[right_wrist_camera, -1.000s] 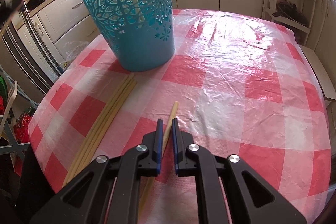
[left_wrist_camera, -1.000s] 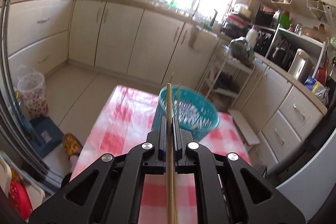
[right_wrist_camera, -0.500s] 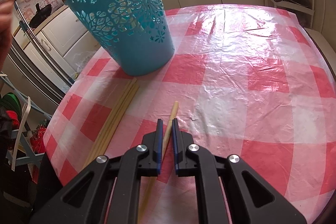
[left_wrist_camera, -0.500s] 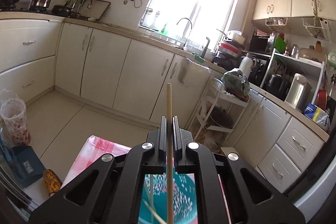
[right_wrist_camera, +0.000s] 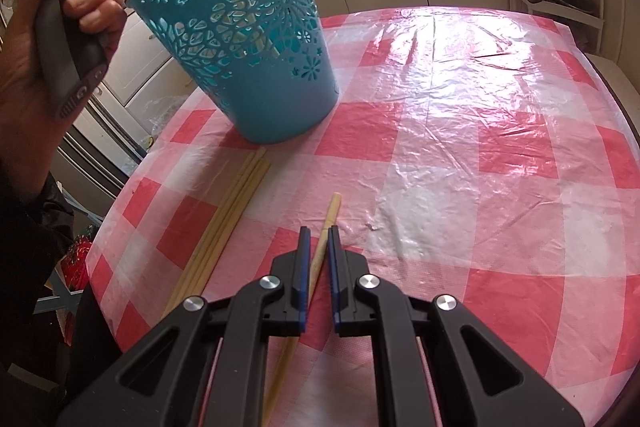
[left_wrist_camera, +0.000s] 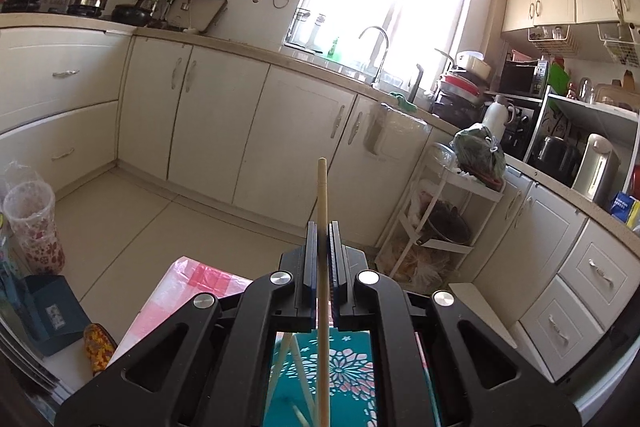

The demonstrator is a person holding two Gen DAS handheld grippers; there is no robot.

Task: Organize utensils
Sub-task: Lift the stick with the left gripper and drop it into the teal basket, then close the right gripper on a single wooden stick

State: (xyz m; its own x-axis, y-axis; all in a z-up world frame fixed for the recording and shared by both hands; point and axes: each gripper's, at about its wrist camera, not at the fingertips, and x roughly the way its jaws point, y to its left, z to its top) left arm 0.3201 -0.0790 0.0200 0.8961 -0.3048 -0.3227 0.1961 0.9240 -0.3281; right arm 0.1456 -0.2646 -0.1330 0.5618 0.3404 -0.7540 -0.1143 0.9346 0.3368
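My left gripper (left_wrist_camera: 322,229) is shut on a long wooden chopstick (left_wrist_camera: 322,195) that stands upright over the teal cut-out basket (left_wrist_camera: 344,375), its lower end reaching down into the basket beside other chopsticks. In the right wrist view the basket (right_wrist_camera: 256,39) stands on the red-checked tablecloth (right_wrist_camera: 460,131). My right gripper (right_wrist_camera: 318,233) straddles a single chopstick (right_wrist_camera: 330,215) lying on the cloth, with a small gap on both sides of it. A bundle of several chopsticks (right_wrist_camera: 230,215) lies to its left.
The person's hand (right_wrist_camera: 52,39) holding the left gripper's handle hangs left of the basket. The table's rounded edge (right_wrist_camera: 116,195) runs close to the bundle. Kitchen cabinets (left_wrist_camera: 224,123), a wire rack (left_wrist_camera: 440,219) and a floor bin (left_wrist_camera: 34,223) surround the table.
My left gripper has lifted and tilted up with its chopstick, now hanging above the basket mouth. The right gripper stayed over the single chopstick, edging slightly forward.
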